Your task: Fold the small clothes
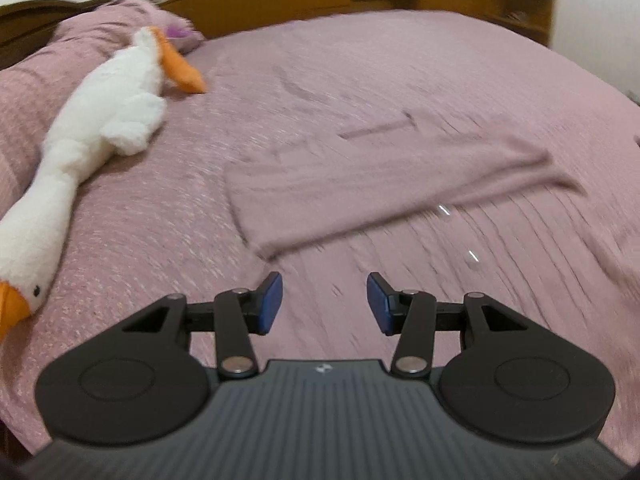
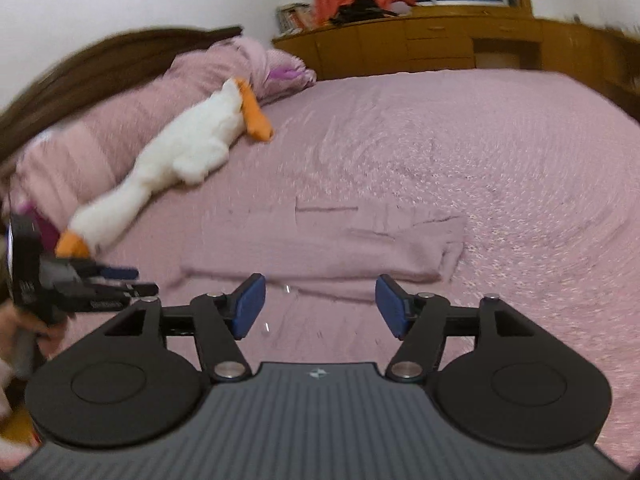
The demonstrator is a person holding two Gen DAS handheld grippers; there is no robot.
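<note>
Lying flat on the textured pink bedspread [image 2: 500, 152], a soft pink knit garment [image 2: 340, 248]; both grippers' [image 1: 325, 303] [image 2: 320, 305] blue-padded jaws apart, empty.

txt: none legible | left claw [image 2: 120, 282] side print: blurred | books [image 2: 294, 18]: too small

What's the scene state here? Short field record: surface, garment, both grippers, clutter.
surface: bed with pink bedspread
garment: pink garment, lying flat on the bedspread, partly folded; blur hides detail
left gripper: open, nothing between the pads, apart from the garment
right gripper: open, nothing between the pads, garment ahead of it
clutter: white plush goose with orange beak and feet, lying along the pillows, apart from the garment
background: wooden cabinet behind the bed
</note>
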